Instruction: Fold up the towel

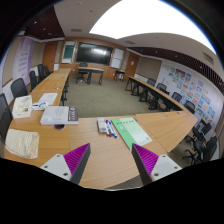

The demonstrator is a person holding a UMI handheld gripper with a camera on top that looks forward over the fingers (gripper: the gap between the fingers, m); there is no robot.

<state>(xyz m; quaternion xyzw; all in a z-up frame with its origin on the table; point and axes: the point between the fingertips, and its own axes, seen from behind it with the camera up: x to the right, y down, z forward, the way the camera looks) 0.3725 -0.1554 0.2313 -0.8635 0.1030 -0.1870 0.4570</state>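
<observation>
Conference room, folding not yet begun: gripper [112, 160] hovers above wooden table [100, 160], 2 fingers spread wide, holding nothing; pale towel [22, 142] lies well off to left, apparently untouched; green folder [130, 130] just ahead

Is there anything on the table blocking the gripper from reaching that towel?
Nothing visible does. The towel lies on the wooden table ahead and to the left of the open gripper, with bare tabletop between them. The green sheet lies off that path.

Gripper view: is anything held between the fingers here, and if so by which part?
Nothing is held. The gripper is open, with only bare wooden table showing between its fingers.
</observation>
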